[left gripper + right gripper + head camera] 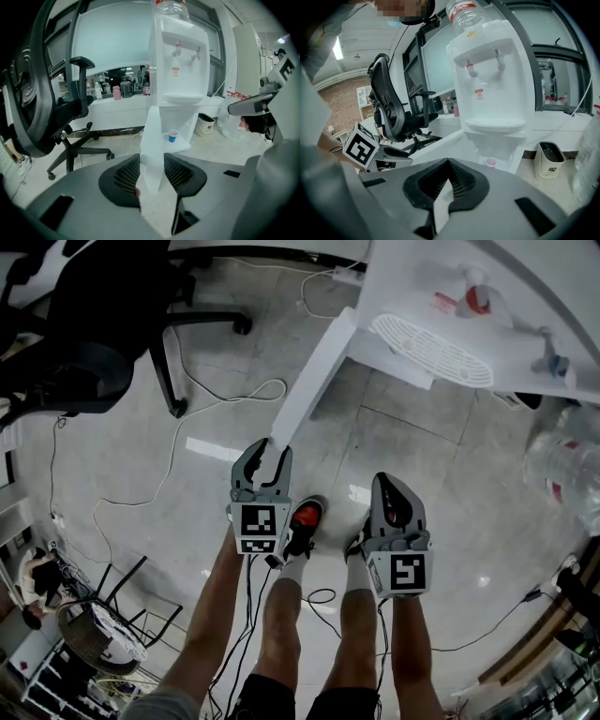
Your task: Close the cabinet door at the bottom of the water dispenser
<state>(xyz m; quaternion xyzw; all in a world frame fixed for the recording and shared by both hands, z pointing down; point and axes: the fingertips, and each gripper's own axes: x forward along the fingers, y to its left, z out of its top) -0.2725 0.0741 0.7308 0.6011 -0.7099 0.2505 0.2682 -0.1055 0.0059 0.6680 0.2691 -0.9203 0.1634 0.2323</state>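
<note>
Left claw [151, 165] clamped on the free edge of the white cabinet door [152, 136], one ribbed pad against each face. The panel stands edge-on between the jaws and runs straight ahead of the claw to the water dispenser [178, 65]. The door stands wide open at the base of the dispenser, its free edge well away from the opening. Beyond the claw, just right of the door, a small cup [173, 136] stands upright on the bottom of the open lower compartment. Right claw [449, 164] lies to the right of the left one and apart from the door, jaws closed together with nothing between them. The dispenser is ahead of it, with an inverted clear bottle [464, 11] on top. Farther out: a black office chair [42, 103] to the left of the left claw, and a small bin [548, 159] on the tiled floor [450, 456] to the right of the dispenser.
</note>
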